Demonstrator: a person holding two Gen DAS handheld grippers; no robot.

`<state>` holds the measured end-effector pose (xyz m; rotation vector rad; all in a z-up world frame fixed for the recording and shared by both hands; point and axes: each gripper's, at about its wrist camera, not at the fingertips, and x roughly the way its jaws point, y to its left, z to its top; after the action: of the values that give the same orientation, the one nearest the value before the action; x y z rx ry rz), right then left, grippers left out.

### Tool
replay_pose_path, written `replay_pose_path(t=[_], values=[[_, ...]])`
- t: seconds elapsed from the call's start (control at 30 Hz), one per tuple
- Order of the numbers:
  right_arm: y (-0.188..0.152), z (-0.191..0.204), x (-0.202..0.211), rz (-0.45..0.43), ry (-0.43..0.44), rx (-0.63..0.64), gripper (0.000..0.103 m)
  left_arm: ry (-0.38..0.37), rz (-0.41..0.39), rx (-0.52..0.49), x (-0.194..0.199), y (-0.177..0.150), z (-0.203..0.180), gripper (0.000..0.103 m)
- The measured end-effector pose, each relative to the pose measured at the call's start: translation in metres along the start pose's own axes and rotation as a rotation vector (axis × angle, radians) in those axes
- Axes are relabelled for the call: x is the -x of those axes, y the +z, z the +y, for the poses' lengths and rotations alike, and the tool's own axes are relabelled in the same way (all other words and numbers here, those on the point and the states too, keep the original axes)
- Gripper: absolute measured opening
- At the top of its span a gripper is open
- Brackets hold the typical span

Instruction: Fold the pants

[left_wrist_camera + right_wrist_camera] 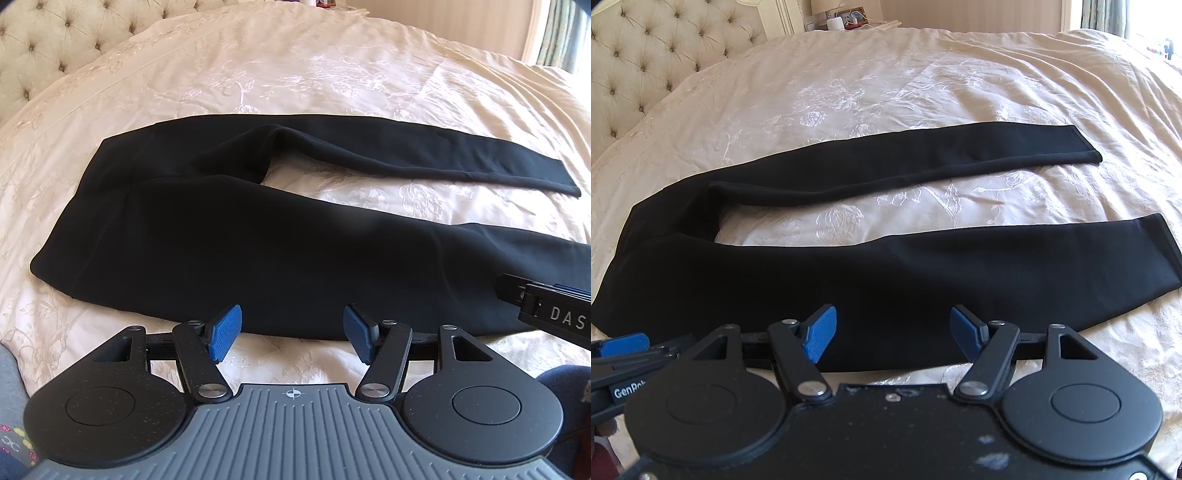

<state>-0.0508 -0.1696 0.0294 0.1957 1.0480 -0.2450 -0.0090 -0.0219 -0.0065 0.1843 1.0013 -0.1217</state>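
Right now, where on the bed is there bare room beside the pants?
Bare bedspread lies between the black pants and the tufted headboard, and in the wedge between the two legs. The near edge is crowded: left gripper and right gripper hover there, open.

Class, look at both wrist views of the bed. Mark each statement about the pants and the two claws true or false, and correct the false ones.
1. The pants are black. True.
2. The pants are already folded in half, one leg on top of the other. False: both legs lie apart, with bedspread showing between them.
3. The left claw is open. True.
4. The right claw is shut on a pant leg. False: it is open and grips no cloth.
5. The waistband lies to the left in both views and the leg ends to the right. True.
6. The pants lie on a wooden floor. False: they lie on a cream bedspread.
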Motion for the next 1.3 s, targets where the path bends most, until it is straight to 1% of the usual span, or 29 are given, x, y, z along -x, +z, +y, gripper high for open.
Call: replay_pose_path(t=[1.3], values=[[0.0014,-0.0001,-0.0003,0.008,0.011,-0.003,0.072,-0.008,-0.005,-0.003,0.0046,0.0044,0.0092,0.060]])
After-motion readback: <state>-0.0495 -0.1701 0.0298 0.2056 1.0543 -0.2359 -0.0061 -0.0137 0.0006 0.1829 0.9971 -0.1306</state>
